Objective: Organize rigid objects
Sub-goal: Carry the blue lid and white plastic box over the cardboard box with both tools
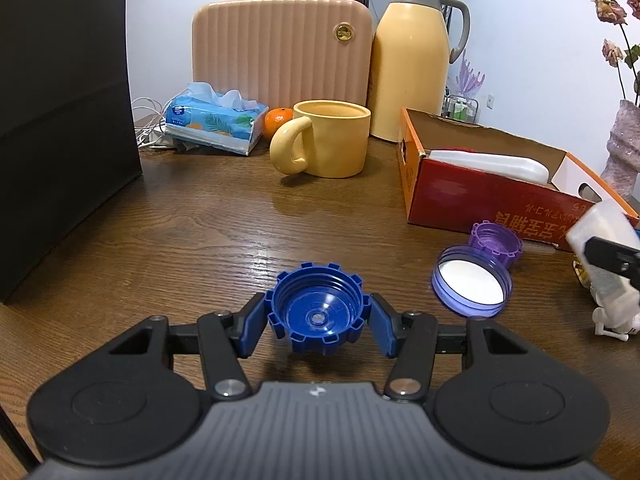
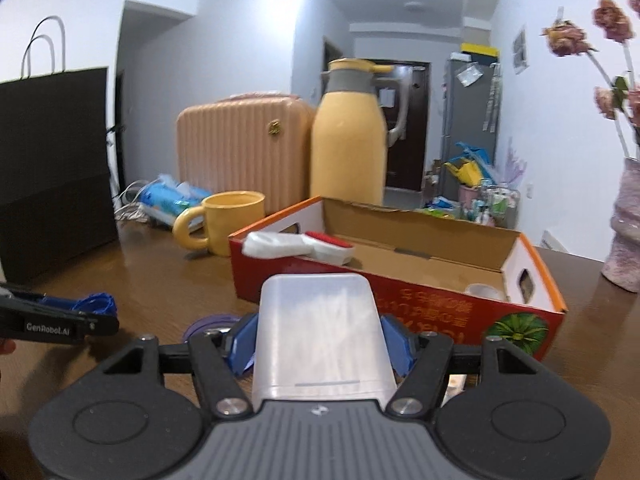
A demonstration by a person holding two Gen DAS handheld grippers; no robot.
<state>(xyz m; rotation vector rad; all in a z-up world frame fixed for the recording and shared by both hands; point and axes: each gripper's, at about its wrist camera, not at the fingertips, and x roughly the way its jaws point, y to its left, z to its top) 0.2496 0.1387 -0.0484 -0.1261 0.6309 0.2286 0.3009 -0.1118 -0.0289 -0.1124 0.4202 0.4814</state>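
My left gripper is shut on a dark blue notched bottle cap, held open side up just above the wooden table. A small purple cap and a wide purple lid with a white liner lie to its right, in front of the red cardboard box. My right gripper is shut on a translucent white plastic box, raised in front of the red box. That box holds a white container with a red top and a white roll.
A yellow mug, a tangerine, a tissue pack, a yellow thermos and a pink case stand at the back. A black bag is at the left, a vase at the right.
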